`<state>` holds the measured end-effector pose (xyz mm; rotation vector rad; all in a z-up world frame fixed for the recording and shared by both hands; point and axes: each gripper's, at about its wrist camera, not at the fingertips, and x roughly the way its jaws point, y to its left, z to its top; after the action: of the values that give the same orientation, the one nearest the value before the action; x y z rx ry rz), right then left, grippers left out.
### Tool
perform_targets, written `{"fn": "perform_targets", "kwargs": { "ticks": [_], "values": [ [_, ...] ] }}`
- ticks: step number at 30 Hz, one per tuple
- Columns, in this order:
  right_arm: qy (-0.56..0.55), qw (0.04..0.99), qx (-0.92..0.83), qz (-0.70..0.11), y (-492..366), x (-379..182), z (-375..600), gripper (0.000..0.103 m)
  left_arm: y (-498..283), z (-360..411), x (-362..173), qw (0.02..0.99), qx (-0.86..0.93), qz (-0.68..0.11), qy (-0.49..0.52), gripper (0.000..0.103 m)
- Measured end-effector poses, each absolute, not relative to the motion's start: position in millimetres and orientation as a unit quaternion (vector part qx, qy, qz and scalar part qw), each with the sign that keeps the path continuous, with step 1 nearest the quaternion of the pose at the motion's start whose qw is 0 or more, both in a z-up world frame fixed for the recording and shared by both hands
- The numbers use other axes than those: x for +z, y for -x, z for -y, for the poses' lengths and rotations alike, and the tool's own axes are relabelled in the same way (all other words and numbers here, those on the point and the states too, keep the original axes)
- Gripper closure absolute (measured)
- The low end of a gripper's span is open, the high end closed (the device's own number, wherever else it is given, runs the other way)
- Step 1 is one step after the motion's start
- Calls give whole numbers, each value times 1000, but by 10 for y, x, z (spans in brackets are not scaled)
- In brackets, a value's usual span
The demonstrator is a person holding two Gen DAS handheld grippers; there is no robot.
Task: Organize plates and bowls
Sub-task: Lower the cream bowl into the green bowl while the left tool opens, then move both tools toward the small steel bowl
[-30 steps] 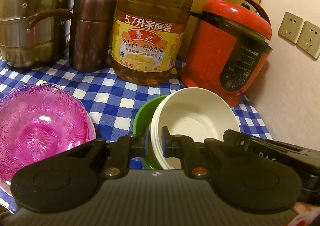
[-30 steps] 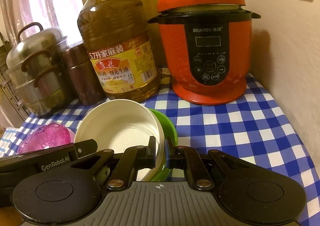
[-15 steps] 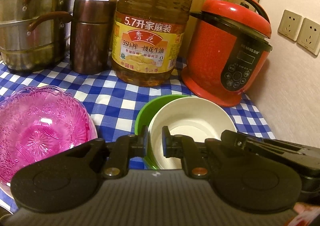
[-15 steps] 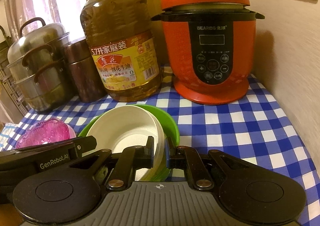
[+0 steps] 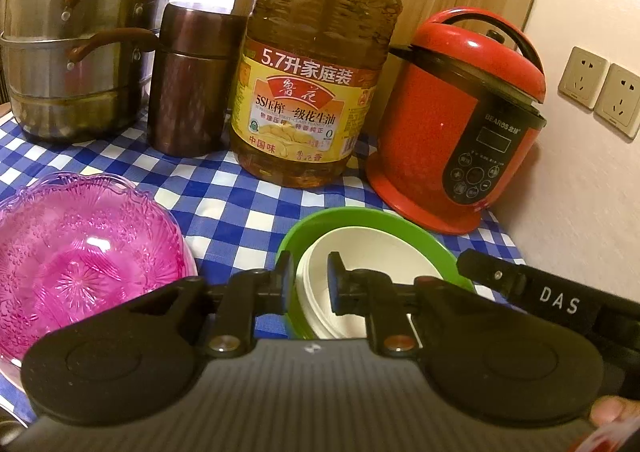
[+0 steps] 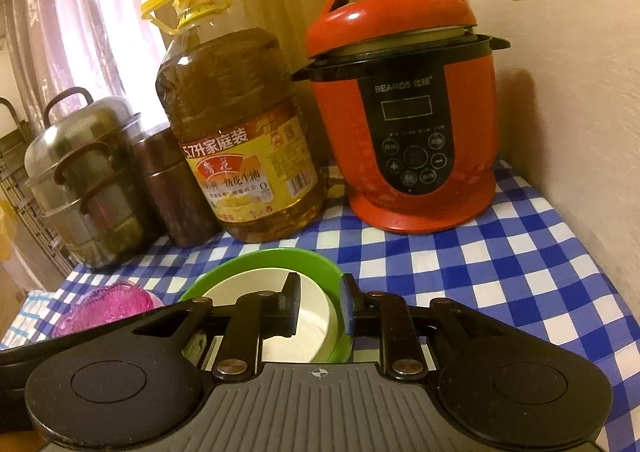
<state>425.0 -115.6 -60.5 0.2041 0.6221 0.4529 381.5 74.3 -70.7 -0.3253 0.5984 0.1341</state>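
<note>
- The white bowl [image 5: 360, 276] is seen nested inside the green bowl [image 5: 372, 220], in front of the red cooker [image 5: 456, 124] on the checked surface [image 6: 520, 252].
- The left gripper [image 5: 308, 284] straddles both rims; its jaws have just been opening slightly.
- The right gripper [image 6: 320, 304] has just been opening, its jaws loose about the rims.
- The pink bowl [image 5: 80, 256], left of the cooker, is judged still unstacked.

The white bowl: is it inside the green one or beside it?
Inside: the white bowl sits nested in the green bowl, whose rim rings it.
</note>
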Motion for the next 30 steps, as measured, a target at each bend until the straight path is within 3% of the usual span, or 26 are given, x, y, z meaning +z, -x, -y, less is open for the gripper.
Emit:
{"fn": "perform_targets", "kwargs": {
  "ticks": [15, 22, 30],
  "values": [
    [-99, 923, 206, -310, -4104, -412, 1219, 79, -3656, -745, -560, 940, 51, -280, 186, 84],
    [-89, 921, 203, -319, -3826, -382, 1246, 63, -3343, -709, -496, 938, 39, -298, 174, 83],
    [-97, 907, 198, -359, -3394, -376, 1258, 62, -2850, -728, -410, 932, 31, -321, 167, 82]
  ]
}}
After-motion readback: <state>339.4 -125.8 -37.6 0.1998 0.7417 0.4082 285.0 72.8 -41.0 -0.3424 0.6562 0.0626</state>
